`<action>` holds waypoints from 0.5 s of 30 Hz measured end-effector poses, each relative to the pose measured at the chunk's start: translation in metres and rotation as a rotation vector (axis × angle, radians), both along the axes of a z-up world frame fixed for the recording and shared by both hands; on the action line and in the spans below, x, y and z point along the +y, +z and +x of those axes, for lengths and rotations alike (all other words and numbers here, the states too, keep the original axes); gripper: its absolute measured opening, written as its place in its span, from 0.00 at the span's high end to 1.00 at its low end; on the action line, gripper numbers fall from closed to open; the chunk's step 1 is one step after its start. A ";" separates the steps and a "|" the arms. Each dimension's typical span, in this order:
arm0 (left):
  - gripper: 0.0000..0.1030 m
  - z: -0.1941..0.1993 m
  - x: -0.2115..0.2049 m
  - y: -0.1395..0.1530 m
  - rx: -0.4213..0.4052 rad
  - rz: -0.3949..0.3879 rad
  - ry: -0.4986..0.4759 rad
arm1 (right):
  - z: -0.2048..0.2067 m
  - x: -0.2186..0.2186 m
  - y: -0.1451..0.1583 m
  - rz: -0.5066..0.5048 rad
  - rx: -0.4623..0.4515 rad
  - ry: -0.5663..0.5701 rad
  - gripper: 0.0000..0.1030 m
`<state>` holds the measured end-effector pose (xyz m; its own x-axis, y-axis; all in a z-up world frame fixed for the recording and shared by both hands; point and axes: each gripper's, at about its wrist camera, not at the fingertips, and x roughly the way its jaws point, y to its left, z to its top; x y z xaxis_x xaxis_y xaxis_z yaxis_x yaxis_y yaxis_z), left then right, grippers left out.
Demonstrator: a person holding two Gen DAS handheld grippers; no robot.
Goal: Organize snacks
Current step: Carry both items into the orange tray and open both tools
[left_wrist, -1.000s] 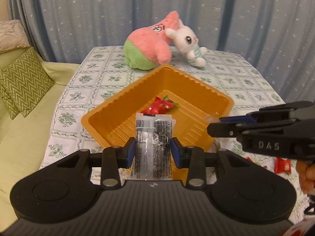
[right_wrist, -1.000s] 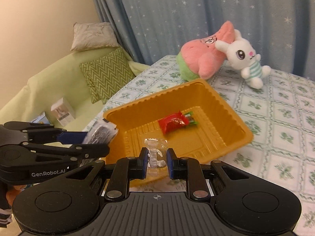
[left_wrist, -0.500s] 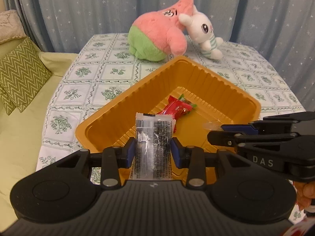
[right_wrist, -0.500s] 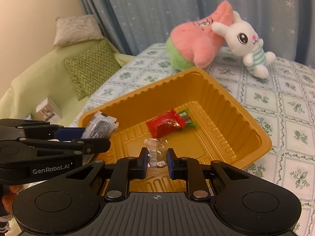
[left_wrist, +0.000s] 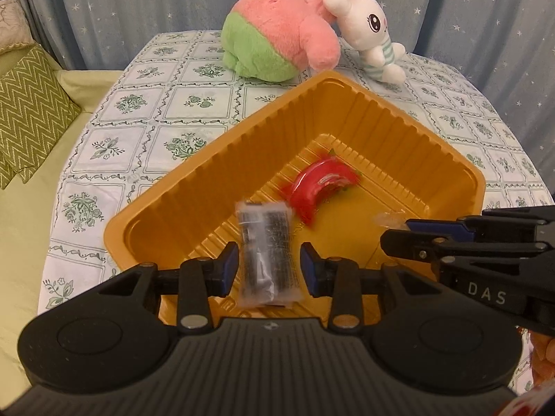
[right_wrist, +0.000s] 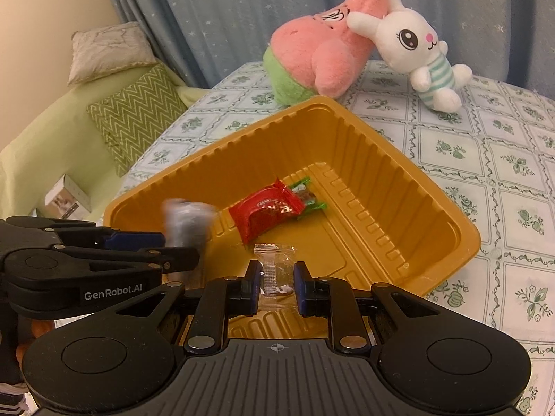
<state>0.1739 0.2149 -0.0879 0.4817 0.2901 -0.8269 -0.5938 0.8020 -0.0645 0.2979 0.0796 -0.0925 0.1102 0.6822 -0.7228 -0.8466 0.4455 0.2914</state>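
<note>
An orange plastic tray (left_wrist: 194, 190) (right_wrist: 409, 173) sits on the patterned tablecloth. A red snack packet (left_wrist: 317, 187) (right_wrist: 267, 211) lies inside it. My left gripper (left_wrist: 270, 265) is over the tray's near edge with its jaws parted; a black-and-clear snack packet (left_wrist: 267, 253) (right_wrist: 187, 222) is blurred between them and appears to be slipping free. My right gripper (right_wrist: 277, 279) is beside it over the tray; its pads stand slightly off a small clear wrapped candy (right_wrist: 275, 270) (left_wrist: 388, 218).
A pink and green plush (left_wrist: 277, 34) (right_wrist: 319, 52) and a white bunny plush (left_wrist: 371, 38) (right_wrist: 419, 52) lie behind the tray. A green sofa with zigzag cushions (left_wrist: 27, 118) (right_wrist: 135, 114) is to the left. A small box (right_wrist: 66, 197) sits on the sofa.
Both grippers moved forward over the tray. The left jaws have widened and the black packet has gone blurry, dropping between them. The right jaws have opened a little around the clear candy.
</note>
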 end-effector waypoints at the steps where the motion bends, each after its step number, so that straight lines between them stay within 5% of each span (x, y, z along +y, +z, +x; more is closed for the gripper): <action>1: 0.65 0.000 0.001 0.000 -0.001 -0.003 0.000 | 0.000 0.000 0.000 -0.001 0.000 -0.001 0.80; 15: 0.64 -0.003 0.002 0.000 -0.003 -0.015 -0.004 | 0.003 0.005 0.002 0.024 -0.004 -0.013 0.80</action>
